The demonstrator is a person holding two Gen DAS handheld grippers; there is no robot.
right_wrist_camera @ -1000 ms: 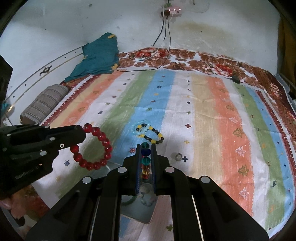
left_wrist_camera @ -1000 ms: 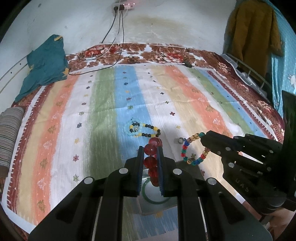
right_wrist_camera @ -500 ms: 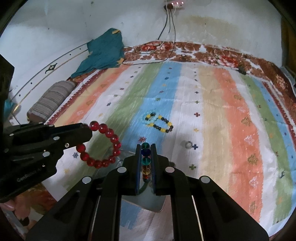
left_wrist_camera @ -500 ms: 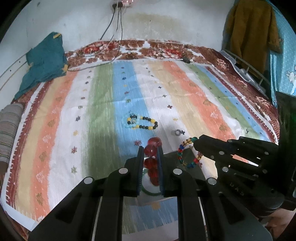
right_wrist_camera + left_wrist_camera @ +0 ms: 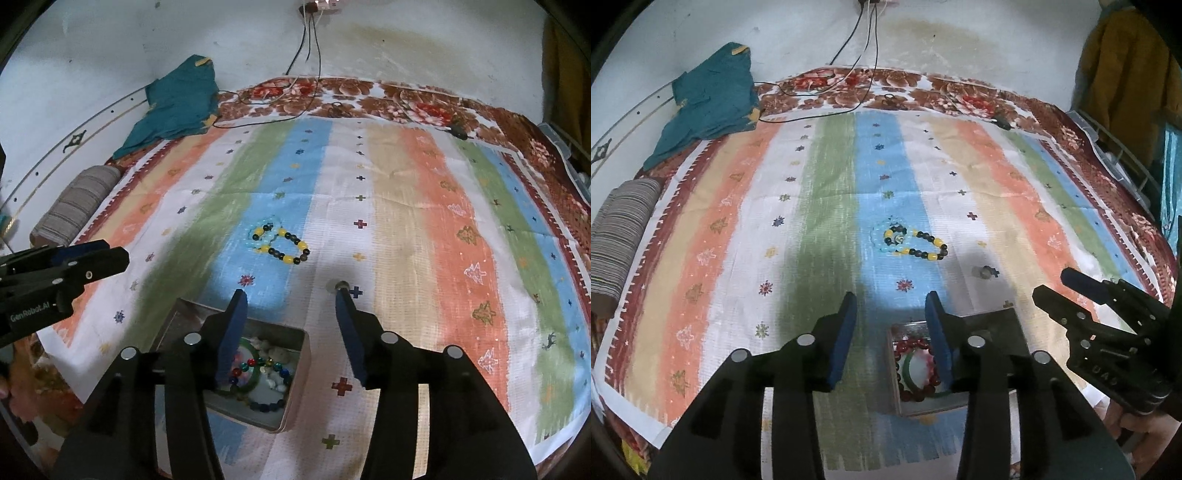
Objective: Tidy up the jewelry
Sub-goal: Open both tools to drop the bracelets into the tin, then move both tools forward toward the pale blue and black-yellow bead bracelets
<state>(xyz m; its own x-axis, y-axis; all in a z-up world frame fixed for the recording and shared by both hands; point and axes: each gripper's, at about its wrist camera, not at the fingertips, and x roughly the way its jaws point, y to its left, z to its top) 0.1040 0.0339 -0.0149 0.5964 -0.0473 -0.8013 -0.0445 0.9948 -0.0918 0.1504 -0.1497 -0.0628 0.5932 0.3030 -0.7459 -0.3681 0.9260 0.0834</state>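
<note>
Left gripper (image 5: 891,306): fingers apart, empty, above box (image 5: 892,373). Right gripper (image 5: 290,297): fingers apart, empty. Red bracelet (image 5: 916,393) in box. Black-yellow bracelet (image 5: 286,247) on bed.

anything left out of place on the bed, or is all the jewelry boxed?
Not all boxed. A black-and-yellow bead bracelet tangled with a pale blue bracelet lies loose on the blue stripe, and a small ring sits alone nearby. The tin holds the rest.

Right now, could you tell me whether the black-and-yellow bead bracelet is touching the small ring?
Apart: the right wrist view shows bare cloth between the black-and-yellow bead bracelet and the small ring.
</note>
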